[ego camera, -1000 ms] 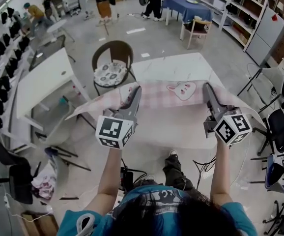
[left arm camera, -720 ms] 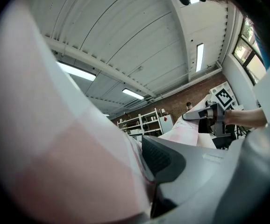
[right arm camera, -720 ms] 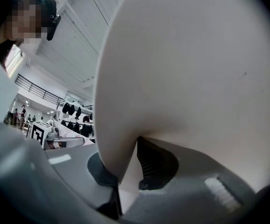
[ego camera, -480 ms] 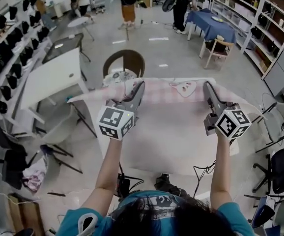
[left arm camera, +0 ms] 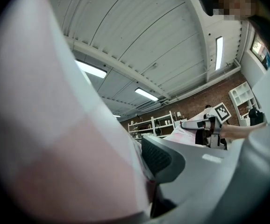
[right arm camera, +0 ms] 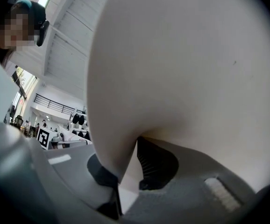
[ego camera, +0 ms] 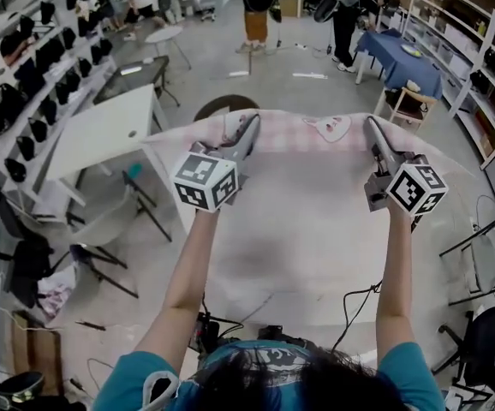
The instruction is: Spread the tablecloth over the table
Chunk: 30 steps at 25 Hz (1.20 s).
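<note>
A pale pink checked tablecloth (ego camera: pixel 307 212) with a rabbit print near its far edge hangs stretched between my two grippers and hides the table under it. My left gripper (ego camera: pixel 252 125) is shut on the cloth's far edge at the left. My right gripper (ego camera: pixel 372 127) is shut on the same edge at the right. The left gripper view shows the cloth (left arm camera: pixel 55 148) pinched against the dark pad (left arm camera: pixel 158 160), with the right gripper (left arm camera: pixel 205 125) beyond. The right gripper view shows pale cloth (right arm camera: pixel 186 69) billowing over the pads (right arm camera: pixel 156 164), which clamp a fold.
A white desk (ego camera: pixel 102 131) stands to the left, and a round brown chair (ego camera: pixel 226 105) peeks out behind the cloth's far edge. Far right are a blue-covered table (ego camera: pixel 402 54) and a wooden chair (ego camera: pixel 406 101). Cables (ego camera: pixel 359 302) trail on the floor and office chairs (ego camera: pixel 487 255) stand at the right. People stand at the back.
Both grippers have carried the cloth forward and a little up. Its far edge now reaches past the brown chair, and the white table top no longer shows.
</note>
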Available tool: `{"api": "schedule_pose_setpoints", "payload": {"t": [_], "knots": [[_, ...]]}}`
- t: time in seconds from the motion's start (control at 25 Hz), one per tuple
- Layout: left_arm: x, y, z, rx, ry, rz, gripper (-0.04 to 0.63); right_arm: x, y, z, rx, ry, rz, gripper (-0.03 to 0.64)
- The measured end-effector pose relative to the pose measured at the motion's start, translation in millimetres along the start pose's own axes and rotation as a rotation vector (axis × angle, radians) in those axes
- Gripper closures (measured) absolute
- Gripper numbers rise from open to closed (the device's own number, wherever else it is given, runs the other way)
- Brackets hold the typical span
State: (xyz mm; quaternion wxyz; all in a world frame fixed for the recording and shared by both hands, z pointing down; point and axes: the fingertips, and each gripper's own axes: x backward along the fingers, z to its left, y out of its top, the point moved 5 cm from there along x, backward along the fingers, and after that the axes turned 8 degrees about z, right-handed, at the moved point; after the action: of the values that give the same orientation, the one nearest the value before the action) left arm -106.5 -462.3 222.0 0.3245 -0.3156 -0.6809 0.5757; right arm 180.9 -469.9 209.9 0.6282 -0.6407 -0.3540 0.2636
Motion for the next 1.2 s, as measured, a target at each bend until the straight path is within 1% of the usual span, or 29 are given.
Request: {"api": "schedule_pose_setpoints", "payload": {"t": [0.08, 0.12, 0.24, 0.32, 0.44, 0.6, 0.68, 0.76, 0.92, 1.0, 1.2], "knots": [[-24.3, 3.3, 10.3, -0.006, -0.006, -0.005, 0.512, -17.3, 2.2, -21.4, -0.007, 0.002, -0.002, 0.577], [-36.2, 3.1, 15.7, 0.004, -0.013, -0.011, 0.512, -25.6, 1.3, -32.0, -0.007, 0.001, -0.003, 0.577], [-67.6, -1.5, 30.1, 0.069, -0.030, -0.050, 0.515, -49.1, -3.8, -61.4, 0.016, -0.019, -0.018, 0.574], [-84.9, 2.1, 36.4, 0.087, -0.027, -0.085, 0.515, -62.9, 1.7, -77.7, 0.045, -0.027, -0.038, 0.574], [-105.7, 23.2, 42.0, 0.059, -0.036, -0.161, 0.522, -76.3, 29.1, -94.7, 0.132, -0.006, -0.092, 0.574], [-104.8, 44.9, 37.8, -0.008, -0.082, -0.318, 0.528, -71.8, 62.8, -91.3, 0.321, 0.036, -0.198, 0.569], [-100.8, 49.6, 31.3, -0.027, -0.106, -0.350, 0.532, -64.1, 67.5, -88.7, 0.359, 0.048, -0.223, 0.568], [-103.4, 48.6, 24.9, -0.034, -0.143, -0.346, 0.537, -56.3, 62.4, -93.2, 0.338, 0.044, -0.225, 0.569], [-125.5, 40.4, 17.9, -0.035, -0.220, -0.313, 0.552, -49.9, 44.1, -118.8, 0.222, 0.024, -0.218, 0.569], [-145.1, 36.2, 20.6, -0.028, -0.235, -0.290, 0.558, -53.2, 38.5, -135.1, 0.194, 0.006, -0.195, 0.569], [-199.8, 25.1, 26.8, -0.004, -0.236, -0.205, 0.565, -71.3, 36.2, -179.9, 0.170, -0.033, -0.114, 0.569]]}}
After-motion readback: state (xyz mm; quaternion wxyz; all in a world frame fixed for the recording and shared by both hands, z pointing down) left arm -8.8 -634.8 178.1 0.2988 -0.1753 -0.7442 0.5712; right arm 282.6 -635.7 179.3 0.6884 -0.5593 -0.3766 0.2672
